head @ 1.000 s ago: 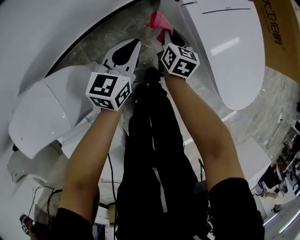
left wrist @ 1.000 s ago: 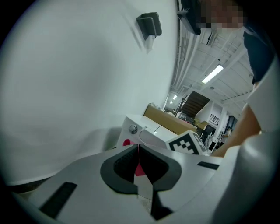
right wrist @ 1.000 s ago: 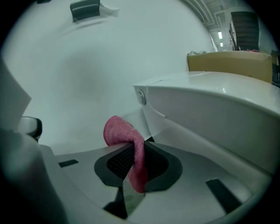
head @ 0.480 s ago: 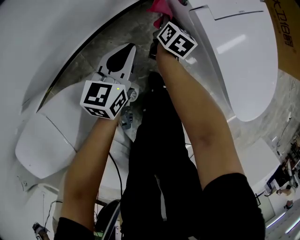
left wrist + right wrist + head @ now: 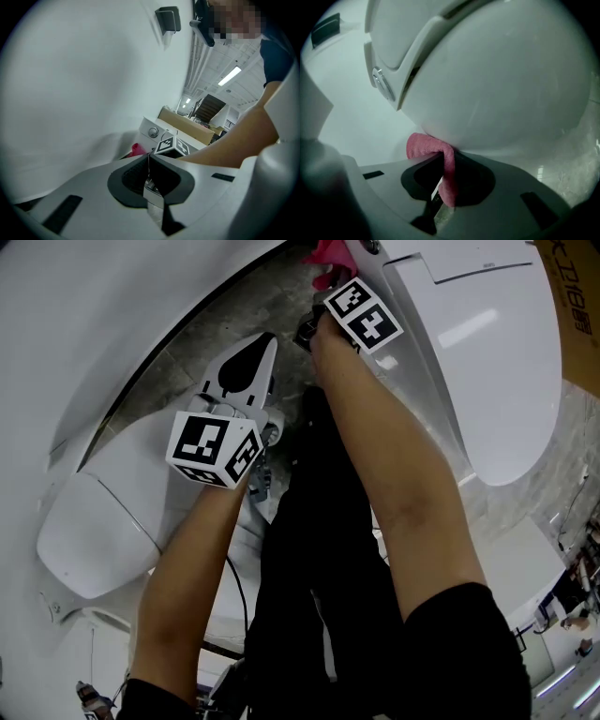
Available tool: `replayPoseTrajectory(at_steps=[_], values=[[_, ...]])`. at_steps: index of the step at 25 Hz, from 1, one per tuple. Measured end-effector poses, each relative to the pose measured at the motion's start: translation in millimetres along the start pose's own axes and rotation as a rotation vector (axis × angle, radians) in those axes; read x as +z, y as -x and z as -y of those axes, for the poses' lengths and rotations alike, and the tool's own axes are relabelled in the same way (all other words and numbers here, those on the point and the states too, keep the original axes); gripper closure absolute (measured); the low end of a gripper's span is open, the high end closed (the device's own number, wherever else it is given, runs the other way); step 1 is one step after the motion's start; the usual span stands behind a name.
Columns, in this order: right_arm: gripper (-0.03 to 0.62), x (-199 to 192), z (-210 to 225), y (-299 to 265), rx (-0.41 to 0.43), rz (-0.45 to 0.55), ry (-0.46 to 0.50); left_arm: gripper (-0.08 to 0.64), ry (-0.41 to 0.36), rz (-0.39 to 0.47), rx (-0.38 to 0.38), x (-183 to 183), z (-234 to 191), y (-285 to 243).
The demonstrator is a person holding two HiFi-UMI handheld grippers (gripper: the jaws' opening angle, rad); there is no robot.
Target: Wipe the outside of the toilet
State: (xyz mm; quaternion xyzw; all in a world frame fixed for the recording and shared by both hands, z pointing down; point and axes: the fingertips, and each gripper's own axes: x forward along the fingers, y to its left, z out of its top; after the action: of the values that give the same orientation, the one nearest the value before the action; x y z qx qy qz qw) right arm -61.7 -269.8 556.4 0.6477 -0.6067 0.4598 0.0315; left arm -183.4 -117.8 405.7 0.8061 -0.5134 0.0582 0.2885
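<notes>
Toilet (image 5: 487,362) upper right on grey marble floor (image 5: 187,343). Your right hand-held gripper (image 5: 444,164) pinches the cloth (image 5: 423,145) against it, higher in frame than before. Your left hand-held gripper (image 5: 149,164) is closed, empty.

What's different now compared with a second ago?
The right tongs, shut on the pink cloth, moved forward along the side of the toilet; the cloth now presses against it. Nothing was picked up or released. The left tongs stayed shut, empty, about where they were.
</notes>
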Motion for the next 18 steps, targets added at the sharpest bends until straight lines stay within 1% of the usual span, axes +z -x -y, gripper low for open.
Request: replayPoseTrajectory(at_steps=[4, 9, 13, 18], values=[[0.514, 0.0, 15.3, 19.1, -0.020, -0.009, -0.028, 0.541, 0.016, -0.023, -0.012, -8.7, 14.5, 2.9], [0.514, -3.3, 44.5, 50.6, -0.033, -0.008, -0.060, 0.541, 0.025, -0.039, -0.051, -17.8, 42.6, 7.7], [0.514, -2.6, 72.0, 75.3, -0.039, -0.014, -0.076, 0.541, 0.020, -0.056, -0.078, -24.8, 61.2, -1.4], [0.514, -13.9, 107.5, 103.1, -0.033, -0.035, -0.101, 0.541, -0.003, -0.077, -0.101, -39.5, 82.3, -13.9]])
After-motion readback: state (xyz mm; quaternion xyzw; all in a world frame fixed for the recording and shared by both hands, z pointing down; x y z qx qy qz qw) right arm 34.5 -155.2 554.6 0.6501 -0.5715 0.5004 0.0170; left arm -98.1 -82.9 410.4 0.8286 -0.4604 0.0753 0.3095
